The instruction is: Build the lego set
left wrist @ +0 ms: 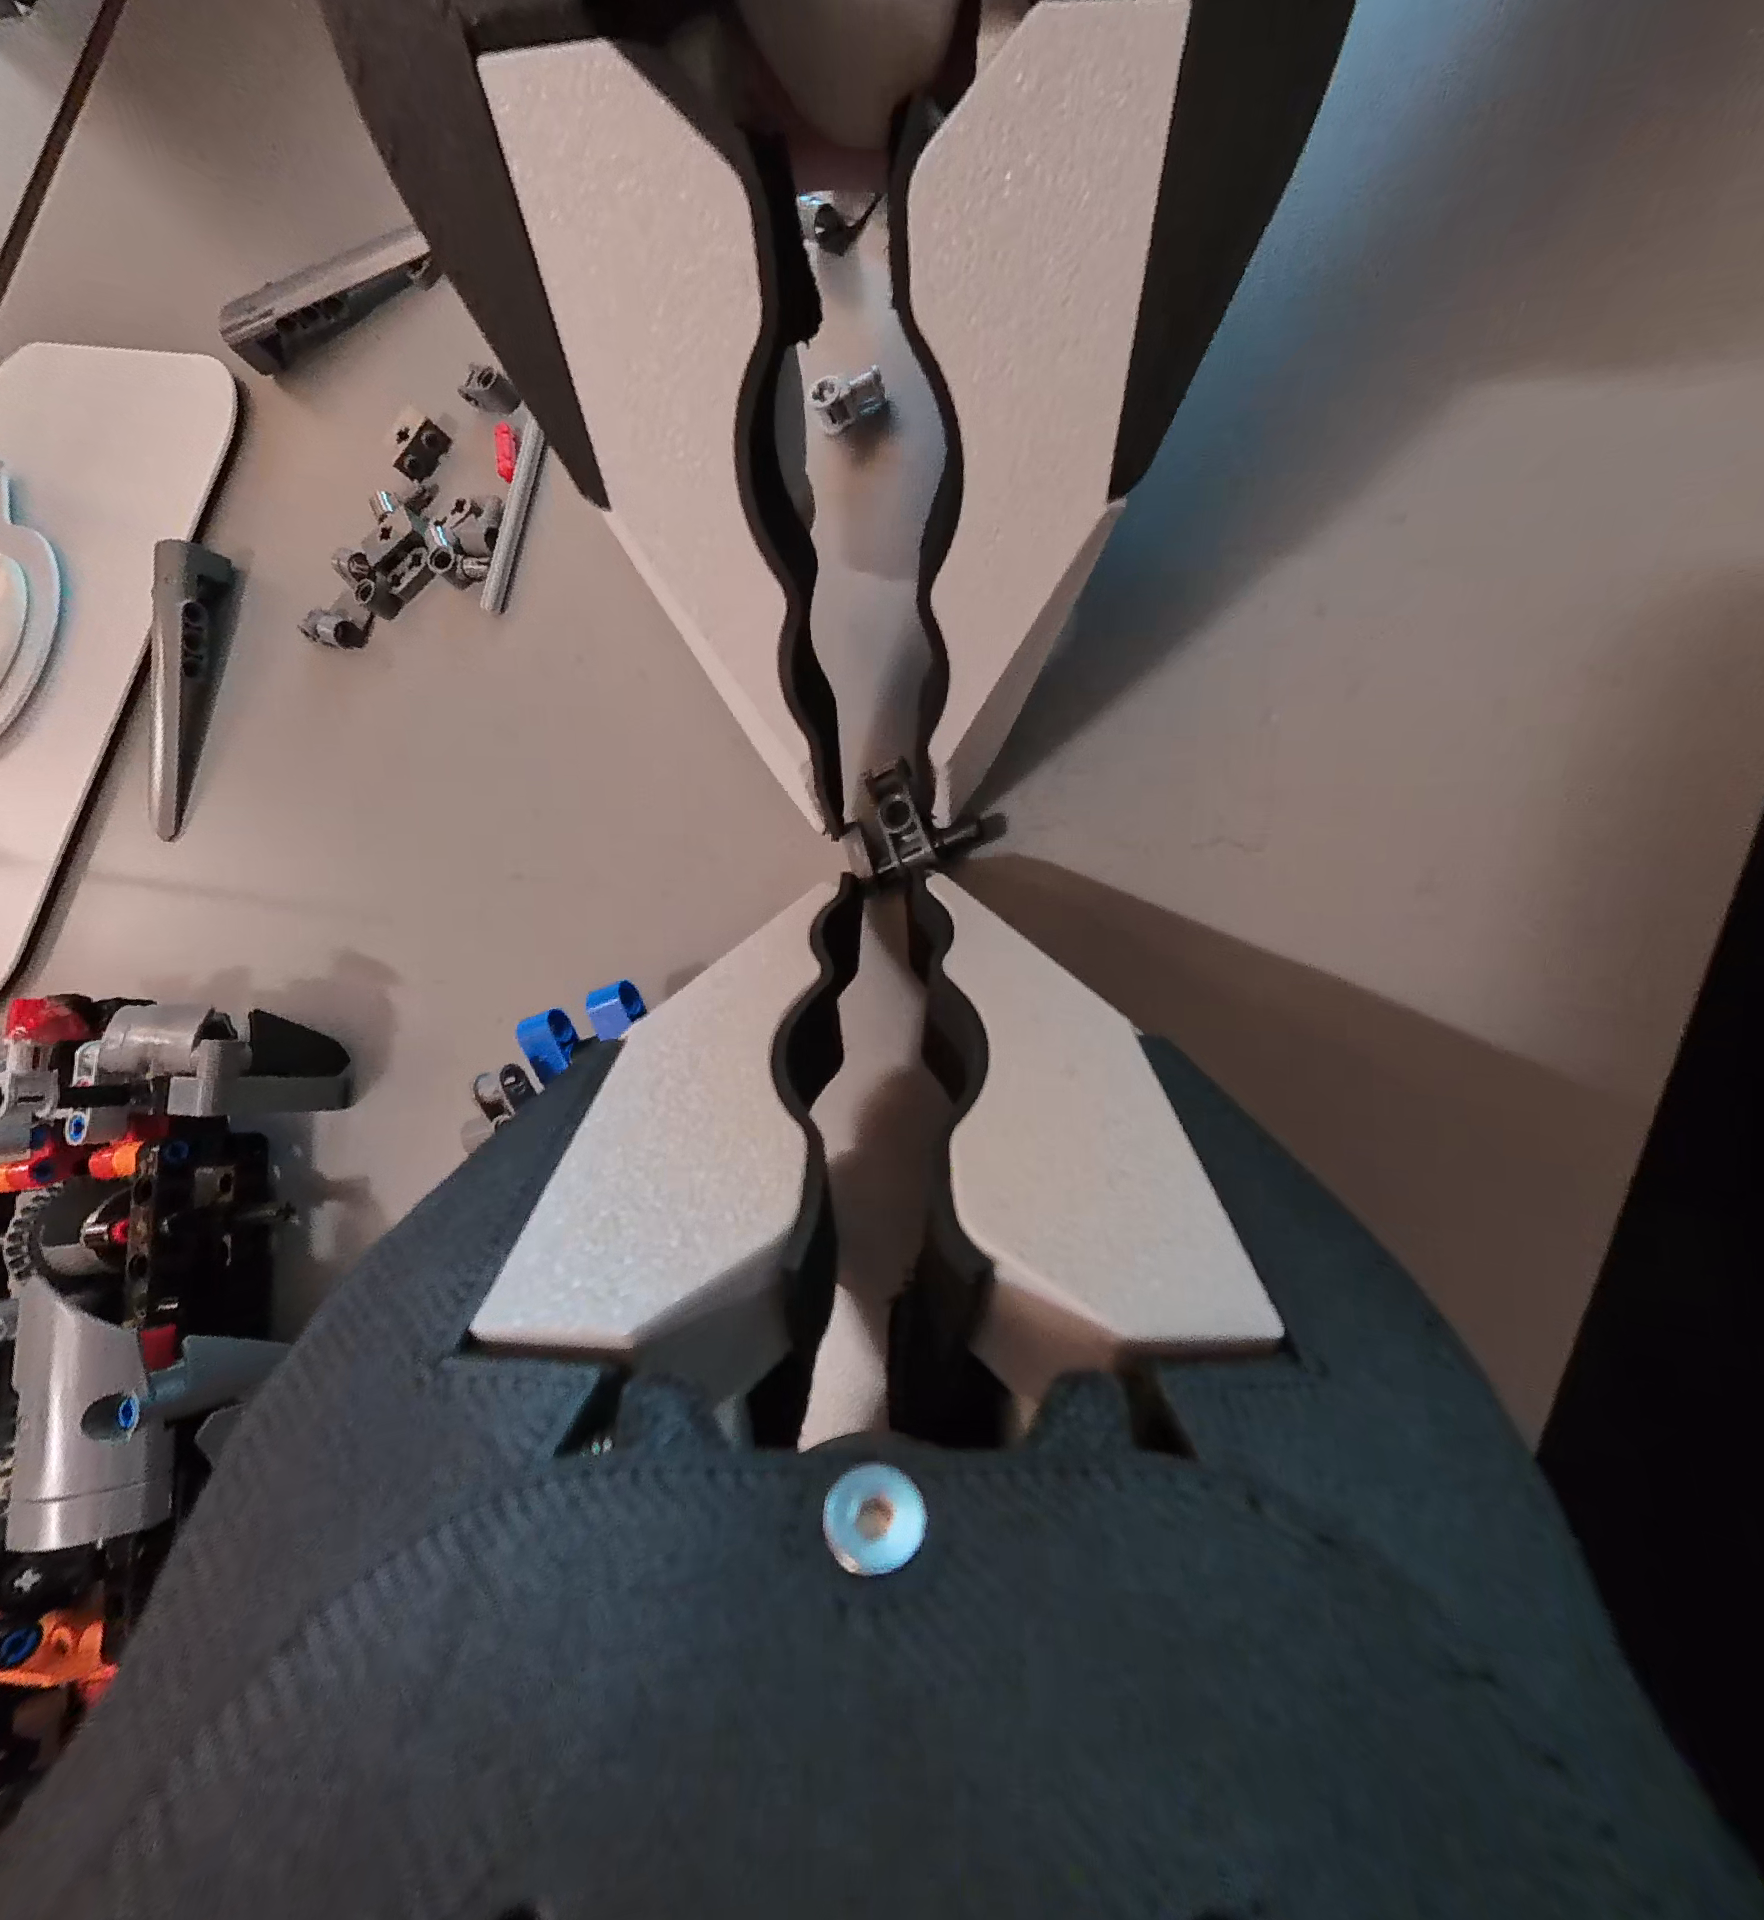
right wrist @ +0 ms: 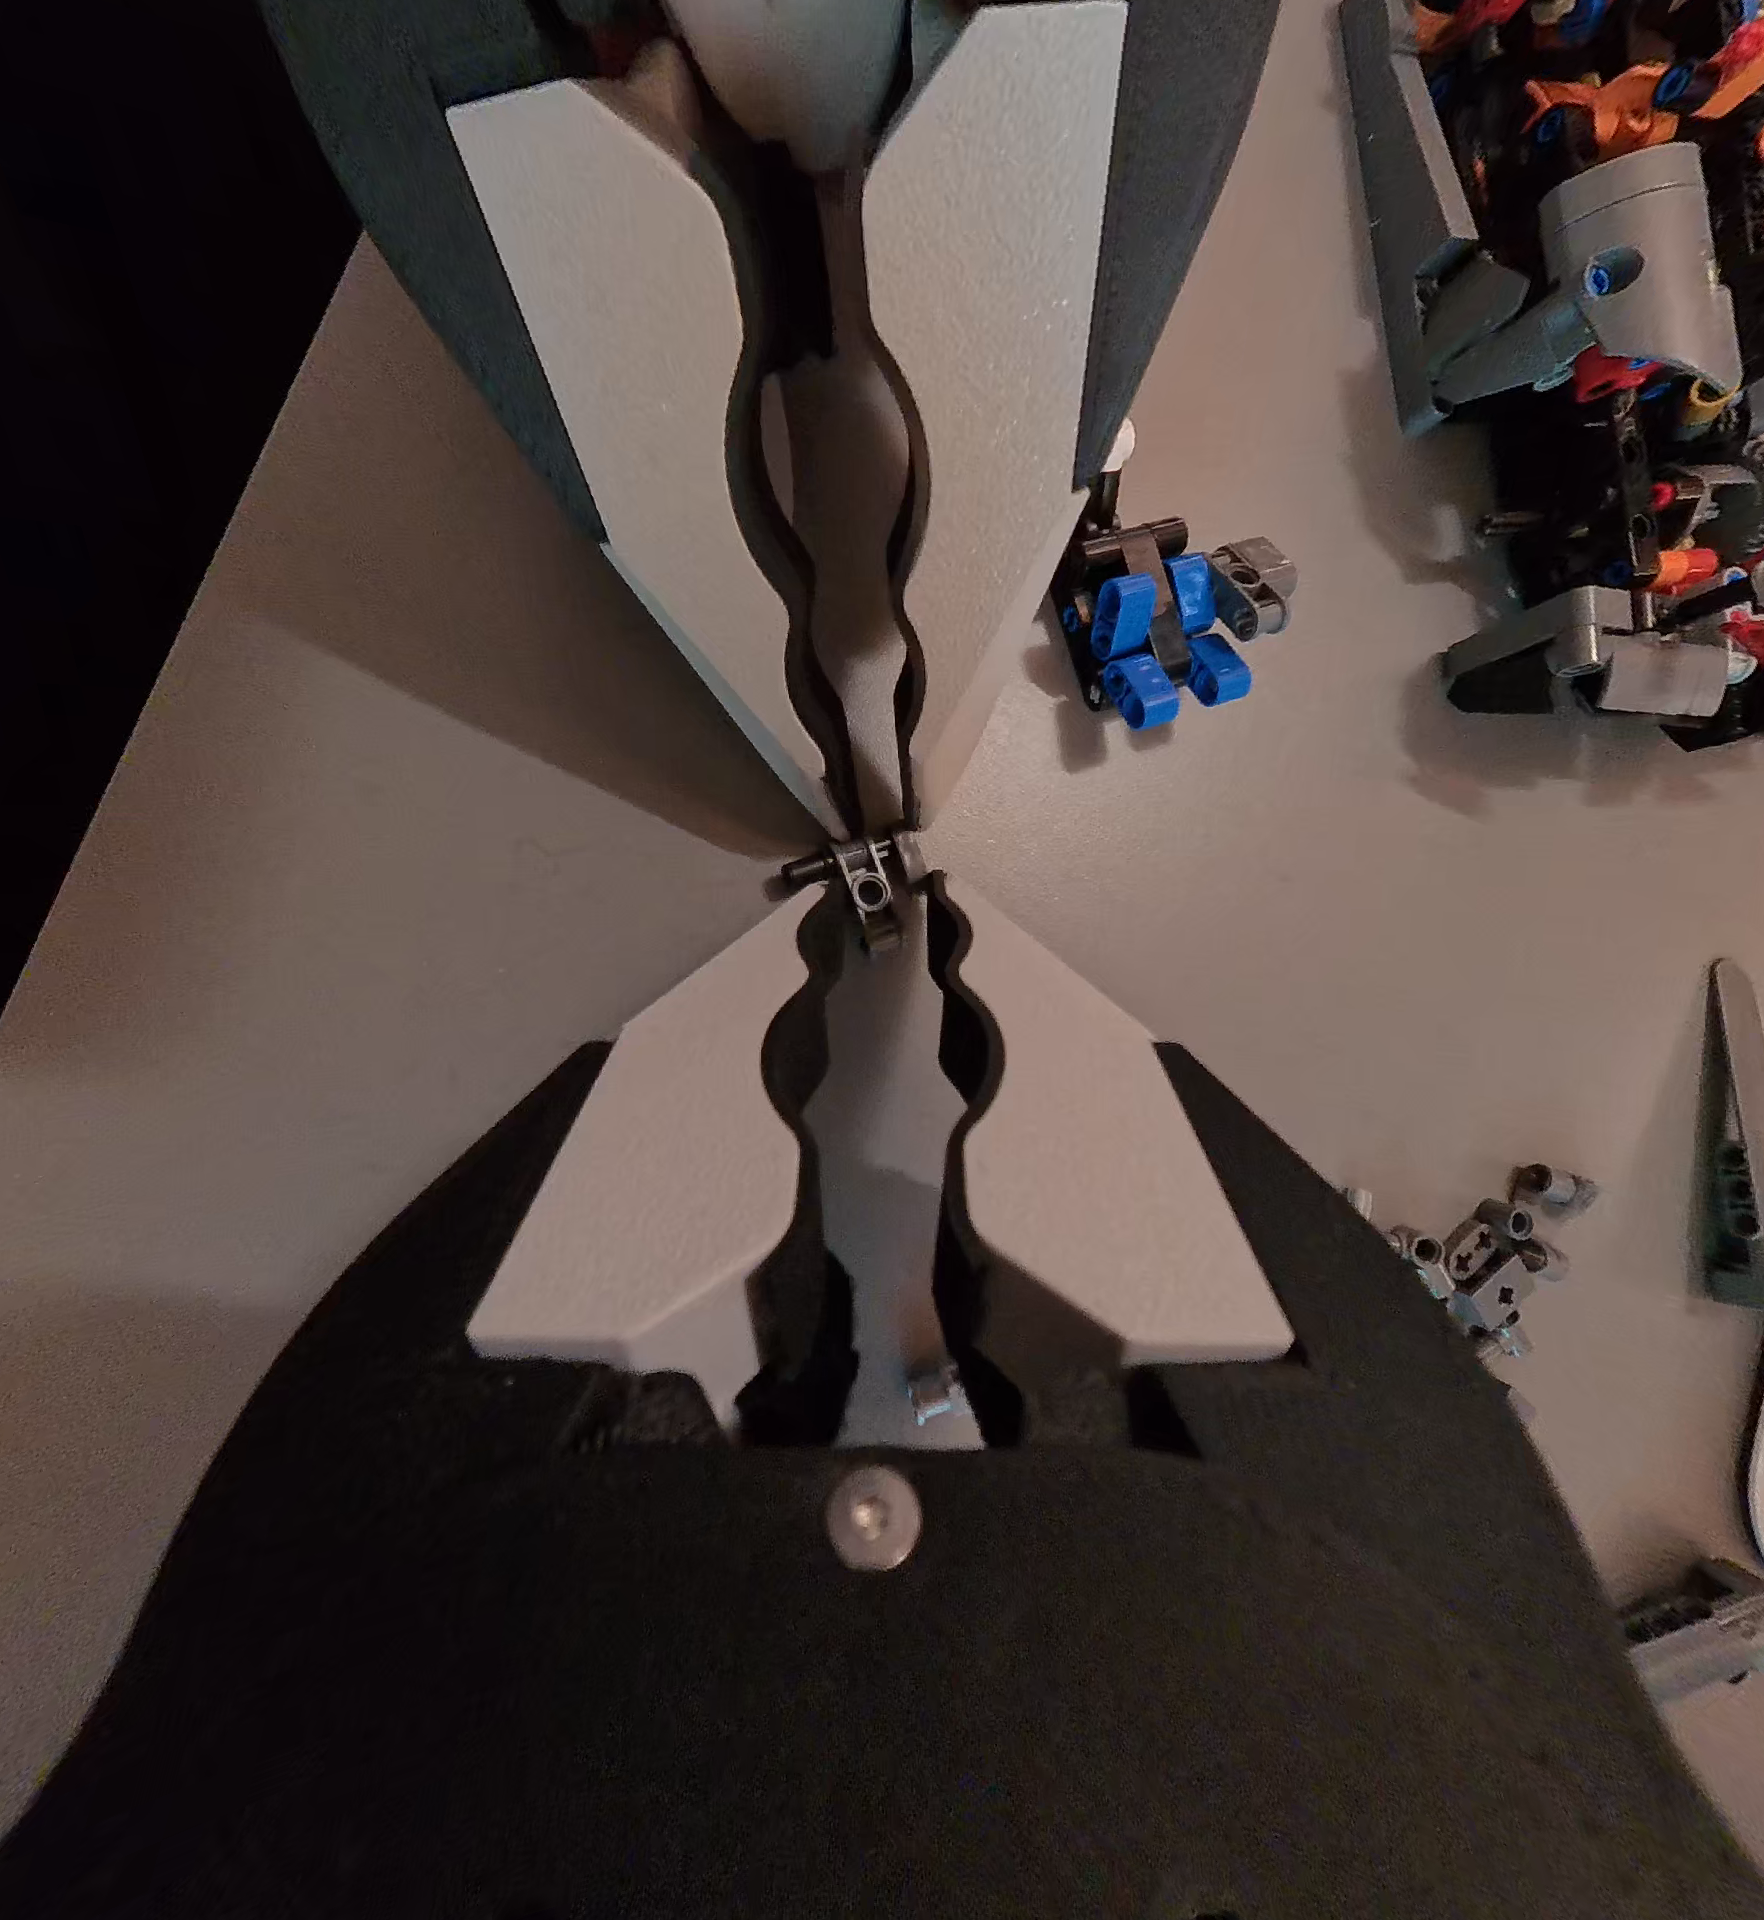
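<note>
My two grippers meet tip to tip above the table. A small grey connector [left wrist: 893, 826] with a black pin [left wrist: 966, 831] sticking out sideways is pinched between them. My left gripper [left wrist: 883, 894] is shut on its lower end in the left wrist view. The right gripper [left wrist: 888, 795] comes in from the top there, shut on the other end. In the right wrist view my right gripper [right wrist: 873, 925] grips the connector [right wrist: 870, 881] from below and the left gripper [right wrist: 873, 821] from above. The half-built model [left wrist: 99, 1195] lies at the left, also shown in the right wrist view [right wrist: 1647, 416].
Loose parts lie on the table: a heap of small grey connectors [left wrist: 410, 540], a pointed grey panel [left wrist: 182, 675], a grey beam [left wrist: 327, 301], blue pieces [right wrist: 1158, 634], and a single connector [left wrist: 847, 400]. A white board [left wrist: 78, 623] lies at the left. The table's dark edge [left wrist: 1688, 1247] is close. Both grippers' tips are close together, under 4 cm apart. The half-built model [left wrist: 99, 1195] is about equally far from each gripper, around 20 centimeters. It is also in sight in the right wrist view [right wrist: 1702, 531].
</note>
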A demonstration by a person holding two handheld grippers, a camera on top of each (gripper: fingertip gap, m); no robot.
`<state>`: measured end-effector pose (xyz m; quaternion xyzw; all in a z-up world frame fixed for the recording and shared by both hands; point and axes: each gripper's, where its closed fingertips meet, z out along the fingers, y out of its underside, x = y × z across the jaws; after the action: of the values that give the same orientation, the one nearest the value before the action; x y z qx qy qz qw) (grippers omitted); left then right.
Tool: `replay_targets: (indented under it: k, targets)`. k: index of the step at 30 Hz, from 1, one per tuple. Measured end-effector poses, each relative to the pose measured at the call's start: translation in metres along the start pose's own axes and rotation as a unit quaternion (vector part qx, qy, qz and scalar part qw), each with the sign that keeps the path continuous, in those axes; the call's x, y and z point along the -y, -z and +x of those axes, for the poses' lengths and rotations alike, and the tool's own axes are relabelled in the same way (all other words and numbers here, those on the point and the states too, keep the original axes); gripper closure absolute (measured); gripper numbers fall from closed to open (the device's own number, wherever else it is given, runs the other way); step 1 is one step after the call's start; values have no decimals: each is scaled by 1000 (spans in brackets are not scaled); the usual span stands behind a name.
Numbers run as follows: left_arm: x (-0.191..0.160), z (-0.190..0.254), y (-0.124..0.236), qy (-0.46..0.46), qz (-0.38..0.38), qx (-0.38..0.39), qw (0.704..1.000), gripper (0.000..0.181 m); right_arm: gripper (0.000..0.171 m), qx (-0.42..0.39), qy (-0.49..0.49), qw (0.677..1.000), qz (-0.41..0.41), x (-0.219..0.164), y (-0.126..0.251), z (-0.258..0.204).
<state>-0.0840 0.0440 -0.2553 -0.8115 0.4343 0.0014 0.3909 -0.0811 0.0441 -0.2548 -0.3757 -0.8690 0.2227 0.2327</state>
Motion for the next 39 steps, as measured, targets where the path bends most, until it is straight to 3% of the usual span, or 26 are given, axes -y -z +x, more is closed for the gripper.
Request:
replay_targets:
  k: [1,20,35,39]
  targets:
    - [0,0,0,2,0,0,1000,175,159,1,1,1000,0,0,0,0]
    - [1,2,0,17,8,-5,1000,179,163,2,2,1000,1,-1,0,-1]
    - [0,4,7,25,29,-2,999,169,162,-4,-20,1000,2,2,-2,1]
    - [-3,2,3,22,27,0,999,174,144,3,-30,1000,9,2,0,2]
